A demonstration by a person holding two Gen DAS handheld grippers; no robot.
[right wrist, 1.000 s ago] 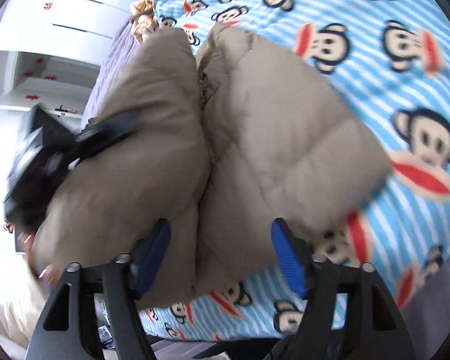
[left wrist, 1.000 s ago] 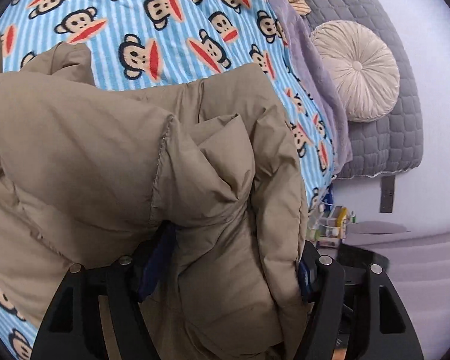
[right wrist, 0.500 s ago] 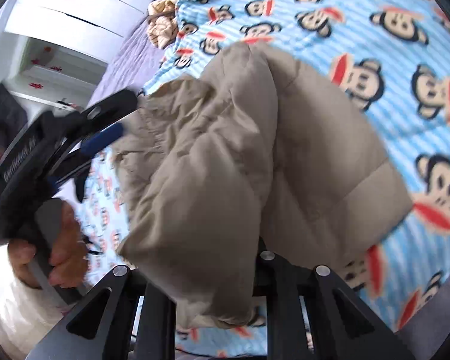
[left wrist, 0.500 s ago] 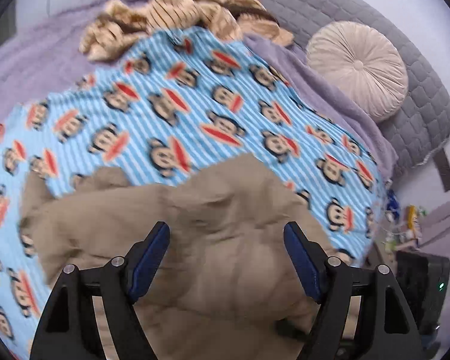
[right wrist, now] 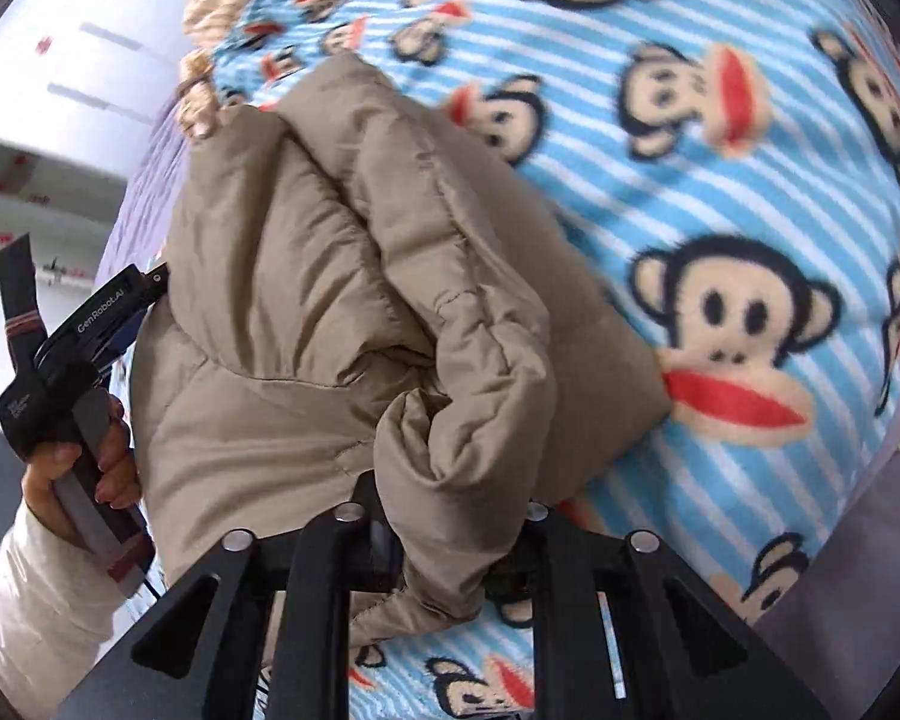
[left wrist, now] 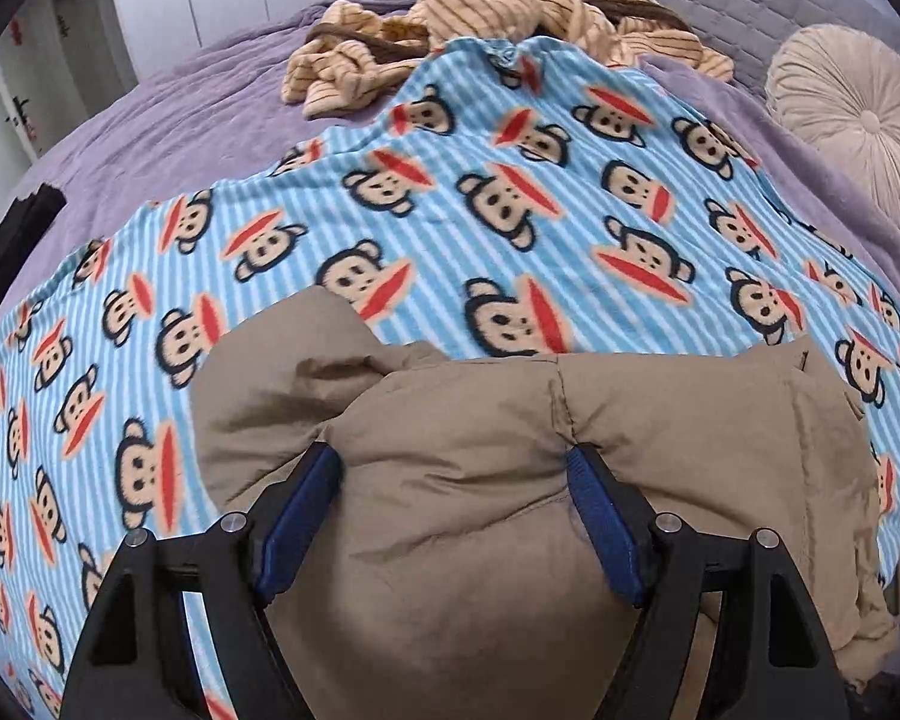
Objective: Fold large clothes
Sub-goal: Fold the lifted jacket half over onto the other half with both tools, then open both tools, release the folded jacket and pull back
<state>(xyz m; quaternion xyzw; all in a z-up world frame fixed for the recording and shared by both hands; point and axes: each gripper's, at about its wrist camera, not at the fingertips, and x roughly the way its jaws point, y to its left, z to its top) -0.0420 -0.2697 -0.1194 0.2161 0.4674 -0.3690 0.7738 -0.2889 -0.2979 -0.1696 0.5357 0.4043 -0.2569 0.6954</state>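
Tan puffer jacket (left wrist: 480,480) bunched on monkey blanket (left wrist: 480,192) — striped garment (left wrist: 498,6) beyond; cushion (left wrist: 852,126) aside.

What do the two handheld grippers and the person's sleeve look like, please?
Both grippers are black, with silver screws. The left gripper has blue pads inside its jaws; white "GenRobot.AI" lettering runs along its side. The sleeve is white.

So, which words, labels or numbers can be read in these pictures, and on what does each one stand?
"GenRobot.AI": white print on the black body of the left gripper, right wrist view.
Small white print on its black strap: too small to read.
Red marks on the white cabinet: blurred, unreadable.
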